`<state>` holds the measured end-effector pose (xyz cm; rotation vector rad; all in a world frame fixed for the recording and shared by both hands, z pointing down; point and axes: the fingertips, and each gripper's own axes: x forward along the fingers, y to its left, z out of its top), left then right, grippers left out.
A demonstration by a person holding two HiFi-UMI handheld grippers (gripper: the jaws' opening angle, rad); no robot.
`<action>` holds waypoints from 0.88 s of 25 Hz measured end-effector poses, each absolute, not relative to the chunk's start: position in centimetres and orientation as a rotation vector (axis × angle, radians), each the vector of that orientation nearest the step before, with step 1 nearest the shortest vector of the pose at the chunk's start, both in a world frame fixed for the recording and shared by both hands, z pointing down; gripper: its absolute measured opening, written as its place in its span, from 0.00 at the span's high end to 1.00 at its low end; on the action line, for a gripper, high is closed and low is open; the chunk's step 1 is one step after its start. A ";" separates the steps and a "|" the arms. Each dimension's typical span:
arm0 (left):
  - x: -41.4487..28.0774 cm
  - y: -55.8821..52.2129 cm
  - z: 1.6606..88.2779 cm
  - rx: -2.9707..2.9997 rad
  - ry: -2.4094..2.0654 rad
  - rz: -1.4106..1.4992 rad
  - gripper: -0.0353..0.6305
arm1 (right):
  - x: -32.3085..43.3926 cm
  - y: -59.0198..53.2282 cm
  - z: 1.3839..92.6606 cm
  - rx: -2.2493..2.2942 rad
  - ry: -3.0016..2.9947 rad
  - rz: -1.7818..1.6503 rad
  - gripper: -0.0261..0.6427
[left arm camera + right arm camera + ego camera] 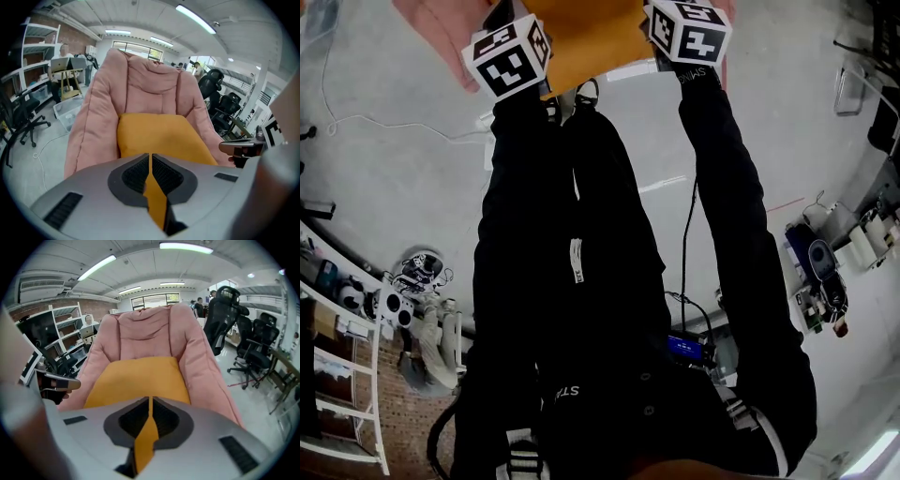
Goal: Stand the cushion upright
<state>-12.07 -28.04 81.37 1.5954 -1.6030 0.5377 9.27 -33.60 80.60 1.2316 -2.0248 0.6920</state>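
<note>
An orange cushion point(159, 136) lies flat on the seat of a pink padded lounge chair point(150, 84). My left gripper point(150, 161) is shut on the cushion's near edge, with orange fabric pinched between its dark pads. My right gripper point(150, 404) is shut on the same near edge of the cushion point(136, 378), further right, in front of the chair's pink back point(145, 329). In the head view both marker cubes sit at the top with the cushion point(586, 37) between them. The jaws themselves are hidden there.
Black office chairs point(243, 333) stand on the floor right of the lounge chair. Another office chair point(21, 117), a clear plastic box point(68, 110) and white shelves point(40, 51) are to its left. Below me are a white shelf point(347, 375) and gear point(825, 272).
</note>
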 end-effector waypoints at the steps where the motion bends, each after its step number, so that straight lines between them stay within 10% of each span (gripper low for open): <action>1: -12.4 -28.4 82.0 1.591 -1.604 0.534 0.94 | 8.9 -34.1 81.3 1.225 -2.025 0.685 0.93; 13: -13.3 -32.2 86.3 1.578 -1.553 0.557 0.51 | 7.8 -39.2 85.8 1.177 -2.027 0.728 0.46; 22: -11.4 -33.4 89.7 1.535 -1.505 0.653 0.59 | 7.9 -39.5 90.2 1.085 -1.909 0.767 0.56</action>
